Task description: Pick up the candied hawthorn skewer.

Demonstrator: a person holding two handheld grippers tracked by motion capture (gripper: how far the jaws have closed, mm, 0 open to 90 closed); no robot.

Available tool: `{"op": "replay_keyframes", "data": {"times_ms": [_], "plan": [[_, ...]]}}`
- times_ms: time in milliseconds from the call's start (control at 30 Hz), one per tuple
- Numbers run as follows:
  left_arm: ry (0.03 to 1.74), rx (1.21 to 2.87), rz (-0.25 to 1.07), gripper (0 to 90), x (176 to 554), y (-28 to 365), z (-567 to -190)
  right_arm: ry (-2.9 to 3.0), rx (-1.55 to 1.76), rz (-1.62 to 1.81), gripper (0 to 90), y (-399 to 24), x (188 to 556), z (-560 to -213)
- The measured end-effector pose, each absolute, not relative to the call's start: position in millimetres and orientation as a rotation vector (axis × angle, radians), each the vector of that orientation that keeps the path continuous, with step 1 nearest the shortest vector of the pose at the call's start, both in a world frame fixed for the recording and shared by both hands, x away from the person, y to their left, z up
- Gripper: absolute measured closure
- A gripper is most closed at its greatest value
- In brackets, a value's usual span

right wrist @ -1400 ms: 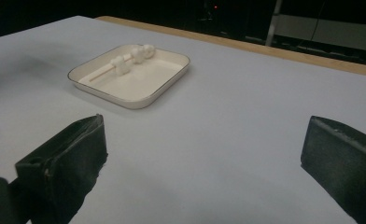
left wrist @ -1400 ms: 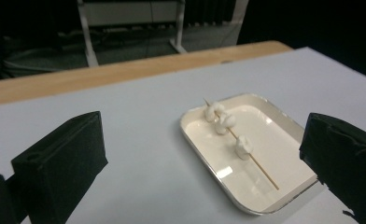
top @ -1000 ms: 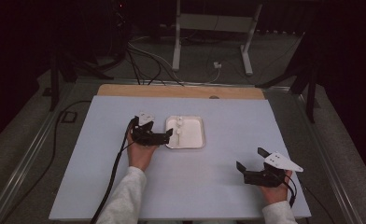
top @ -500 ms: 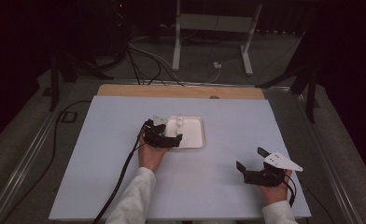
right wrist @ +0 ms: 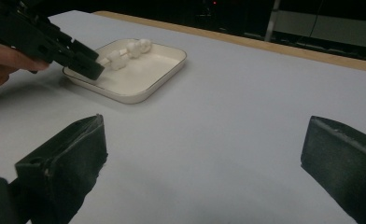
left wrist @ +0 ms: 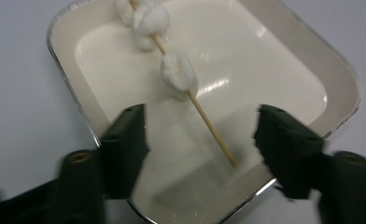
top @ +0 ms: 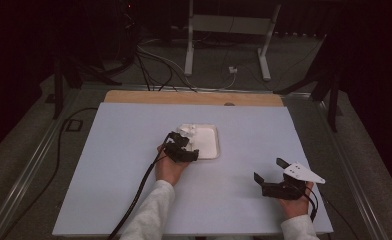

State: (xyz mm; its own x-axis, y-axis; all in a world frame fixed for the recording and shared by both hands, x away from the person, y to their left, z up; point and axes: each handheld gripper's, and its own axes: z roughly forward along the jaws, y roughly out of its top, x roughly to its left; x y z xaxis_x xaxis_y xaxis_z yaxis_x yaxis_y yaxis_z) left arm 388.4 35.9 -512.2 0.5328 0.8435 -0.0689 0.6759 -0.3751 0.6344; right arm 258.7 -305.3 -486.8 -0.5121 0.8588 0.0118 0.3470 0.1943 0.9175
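The left claw (left wrist: 200,135), jaws just closing, is held open astride a thin wooden skewer of white marshmallows (left wrist: 209,127) in the cream square tray (left wrist: 288,56); the right claw (right wrist: 204,172) is kept open.

High view overlooks the table (top: 109,165); both gripper views share the tray (left wrist: 340,84).

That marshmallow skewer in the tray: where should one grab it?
By the bare wooden end of the skewer, below the marshmallows, coming from above: the stick lies flat in the tray, and the left gripper straddles that end, fingers closing, not yet touching.
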Motion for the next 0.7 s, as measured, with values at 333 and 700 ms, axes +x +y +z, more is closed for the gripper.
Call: {"op": "replay_keyframes", "data": {"times_ms": [333, 700], "plan": [[1.222, 2.212, 0.313, 73.1, 393.1, 31.7, -507.1, 1.963, 1.121, 1.287, 0.0, -304.4, 258.9, -487.2], [1.279, 2.18, 0.262, 90.0, 400.7, 34.6, -506.9, 1.962, 1.122, 1.288, 0.0, -305.4, 259.4, -487.6]]}}
